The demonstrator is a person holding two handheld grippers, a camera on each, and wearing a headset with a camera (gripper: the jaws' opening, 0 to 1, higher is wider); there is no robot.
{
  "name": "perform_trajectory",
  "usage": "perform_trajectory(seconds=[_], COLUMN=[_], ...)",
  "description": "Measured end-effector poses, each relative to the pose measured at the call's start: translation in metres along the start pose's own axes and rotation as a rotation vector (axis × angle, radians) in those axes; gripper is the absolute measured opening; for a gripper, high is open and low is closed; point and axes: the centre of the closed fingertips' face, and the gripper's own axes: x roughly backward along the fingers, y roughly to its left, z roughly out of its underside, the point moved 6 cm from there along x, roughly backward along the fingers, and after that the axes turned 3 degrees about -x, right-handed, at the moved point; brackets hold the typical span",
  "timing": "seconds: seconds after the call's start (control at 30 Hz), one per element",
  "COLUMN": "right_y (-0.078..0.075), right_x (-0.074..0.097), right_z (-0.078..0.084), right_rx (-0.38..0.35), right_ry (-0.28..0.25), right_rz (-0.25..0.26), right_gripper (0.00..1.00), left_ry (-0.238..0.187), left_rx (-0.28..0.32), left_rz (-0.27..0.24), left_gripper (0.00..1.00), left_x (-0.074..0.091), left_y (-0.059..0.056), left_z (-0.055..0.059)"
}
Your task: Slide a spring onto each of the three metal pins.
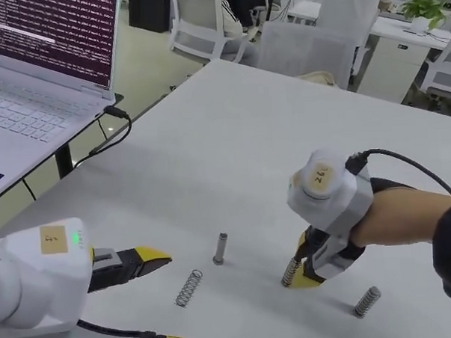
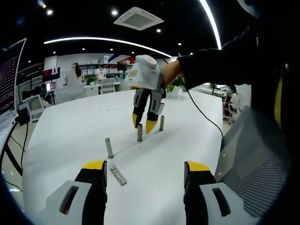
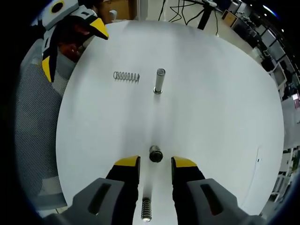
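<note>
A bare metal pin (image 1: pixel 220 248) (image 2: pixel 109 147) (image 3: pixel 159 80) stands upright on the white table (image 1: pixel 232 139). Beside it lies a loose spring (image 1: pixel 189 287) (image 2: pixel 117 174) (image 3: pixel 126 76). My right gripper (image 1: pixel 309 276) (image 2: pixel 143 124) (image 3: pixel 155 162) points down, open, its jaws either side of a pin wearing a spring (image 1: pixel 290 271) (image 2: pixel 139 132) (image 3: pixel 155 153). Another spring (image 1: pixel 366 301) (image 2: pixel 161 123) (image 3: pixel 146 208) stands upright just behind that gripper. My left gripper (image 1: pixel 167 299) (image 2: pixel 146 166) (image 3: pixel 70 28) is open and holds nothing, low over the table just short of the loose spring.
An open laptop (image 1: pixel 34 80) sits on a stand at the far left, with a black cable (image 1: pixel 112 140) trailing onto the table. The right gripper's cable (image 1: pixel 412 164) runs off to the right. Chairs and desks stand beyond the table's far edge.
</note>
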Motion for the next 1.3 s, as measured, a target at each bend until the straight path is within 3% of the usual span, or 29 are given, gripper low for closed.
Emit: perform_trajectory(seconds=[0.3, 0.7, 1.0, 1.1, 1.3], right_y=[0.004, 0.015, 0.025, 0.031, 0.041], right_x=[0.022, 0.057, 0.074, 0.078, 0.084], right_z=[0.003, 0.008, 0.012, 0.014, 0.023], right_rx=[-0.045, -0.091, -0.133, -0.175, -0.226], right_ry=[-0.093, -0.203, -0.282, -0.333, -0.384], right_rz=[0.048, 0.119, 0.164, 0.155, 0.169], right_gripper=[0.27, 0.27, 0.27, 0.26, 0.26], left_ry=[0.019, 0.021, 0.038, 0.044, 0.057], left_rx=[0.015, 0.029, 0.03, 0.031, 0.039], left_rz=[-0.004, -0.005, -0.001, -0.004, -0.004], left_gripper=[0.6, 0.58, 0.57, 0.57, 0.55], left_x=[-0.003, -0.008, -0.013, -0.014, -0.016], left_y=[0.005, 0.01, 0.014, 0.016, 0.019], left_z=[0.009, 0.011, 0.014, 0.016, 0.02])
